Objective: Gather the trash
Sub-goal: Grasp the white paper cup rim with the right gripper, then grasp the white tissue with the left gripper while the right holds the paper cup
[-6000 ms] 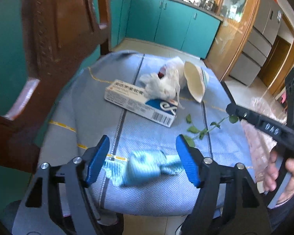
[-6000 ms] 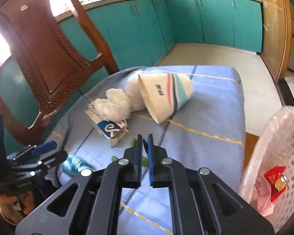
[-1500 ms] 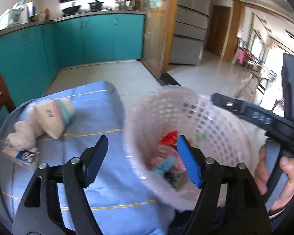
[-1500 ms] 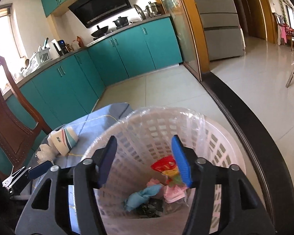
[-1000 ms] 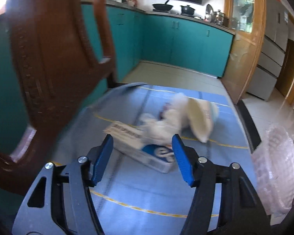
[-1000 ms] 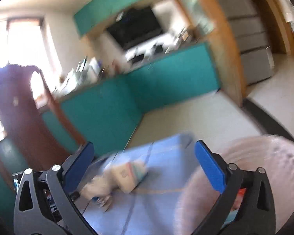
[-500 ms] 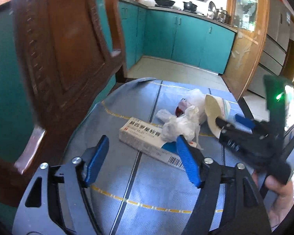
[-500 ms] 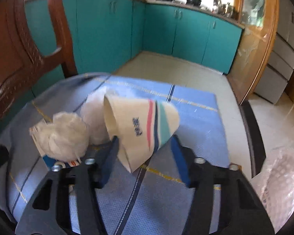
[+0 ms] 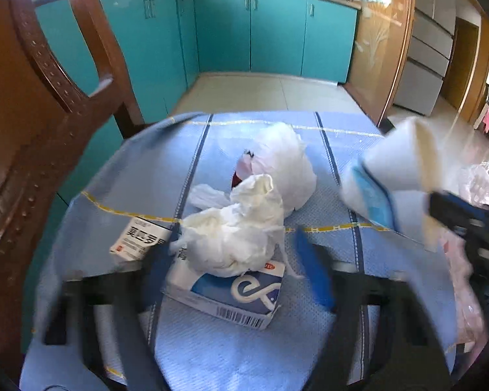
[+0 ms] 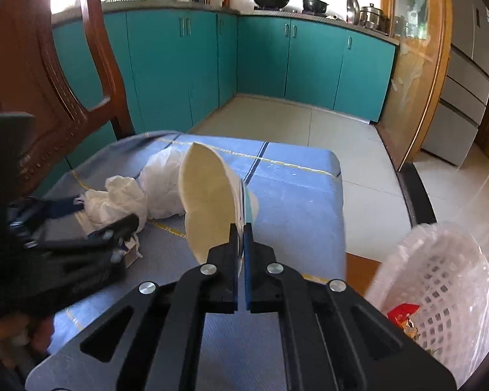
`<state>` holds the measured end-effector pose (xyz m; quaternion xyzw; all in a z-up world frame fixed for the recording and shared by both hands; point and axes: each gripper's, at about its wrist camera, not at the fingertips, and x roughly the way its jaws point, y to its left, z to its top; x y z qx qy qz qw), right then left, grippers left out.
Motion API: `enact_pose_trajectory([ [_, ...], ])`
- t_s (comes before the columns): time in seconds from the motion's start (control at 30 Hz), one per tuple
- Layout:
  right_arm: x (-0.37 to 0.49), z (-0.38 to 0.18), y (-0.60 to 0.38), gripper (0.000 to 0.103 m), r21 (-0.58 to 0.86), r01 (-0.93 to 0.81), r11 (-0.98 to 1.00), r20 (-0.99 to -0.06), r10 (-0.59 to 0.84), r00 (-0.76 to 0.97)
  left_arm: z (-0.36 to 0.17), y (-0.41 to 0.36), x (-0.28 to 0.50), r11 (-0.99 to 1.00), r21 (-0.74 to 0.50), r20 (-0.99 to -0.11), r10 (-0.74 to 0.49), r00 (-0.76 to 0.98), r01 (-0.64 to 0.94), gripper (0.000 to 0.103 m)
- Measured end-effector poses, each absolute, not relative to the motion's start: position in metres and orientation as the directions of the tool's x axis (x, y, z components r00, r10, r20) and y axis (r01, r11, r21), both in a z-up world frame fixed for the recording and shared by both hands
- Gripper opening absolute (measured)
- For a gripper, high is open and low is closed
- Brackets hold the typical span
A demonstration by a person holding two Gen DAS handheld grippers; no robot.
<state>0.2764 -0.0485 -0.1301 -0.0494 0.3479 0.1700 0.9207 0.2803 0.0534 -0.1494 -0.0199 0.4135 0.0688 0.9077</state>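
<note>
Right wrist view: the paper cup [image 10: 208, 202] is being pinched at its rim by the closed right gripper [image 10: 241, 247], lifted above the tablecloth [image 10: 296, 202]. Being light and crushable, it is probably needing gentle pressure.

The paper cup [image 10: 208, 205] has been clamped at its rim by the right gripper [image 10: 241, 244] and lifted off the tablecloth [image 10: 296, 195]; the left gripper [image 9: 231, 260] has been advanced astride the tissue-topped carton [image 9: 234, 290].
</note>
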Motion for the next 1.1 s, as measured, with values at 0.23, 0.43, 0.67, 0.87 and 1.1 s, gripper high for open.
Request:
enact_pose_trajectory([
  [0.23, 0.262, -0.120, -0.071, 0.004, 0.058, -0.347, 0.936, -0.626, 0.305, 0.718, -0.135, 0.053, 0.252, 0.986, -0.007, -0.711, 0.111, 0.694, -0.165, 0.037],
  [0.43, 0.243, -0.108, -0.079, 0.004, 0.081, -0.384, 0.920, -0.578, 0.358, 0.734, -0.104, 0.041, 0.199, 0.982, -0.005, -0.625, 0.146, 0.767, -0.191, 0.037],
  [0.67, 0.225, -0.109, -0.069, 0.004, 0.046, -0.428, 0.903, -0.560, 0.378, 0.737, -0.097, 0.029, 0.165, 0.981, 0.030, -0.615, 0.168, 0.770, -0.190, 0.038],
  [0.87, 0.212, -0.108, -0.070, 0.004, 0.056, -0.438, 0.897, -0.548, 0.395, 0.738, -0.090, 0.022, 0.150, 0.981, 0.055, -0.601, 0.181, 0.778, -0.186, 0.038],
  [1.1, 0.203, -0.112, -0.074, 0.004, 0.054, -0.434, 0.899, -0.551, 0.389, 0.738, -0.084, 0.012, 0.143, 0.984, 0.061, -0.590, 0.169, 0.789, -0.165, 0.038],
])
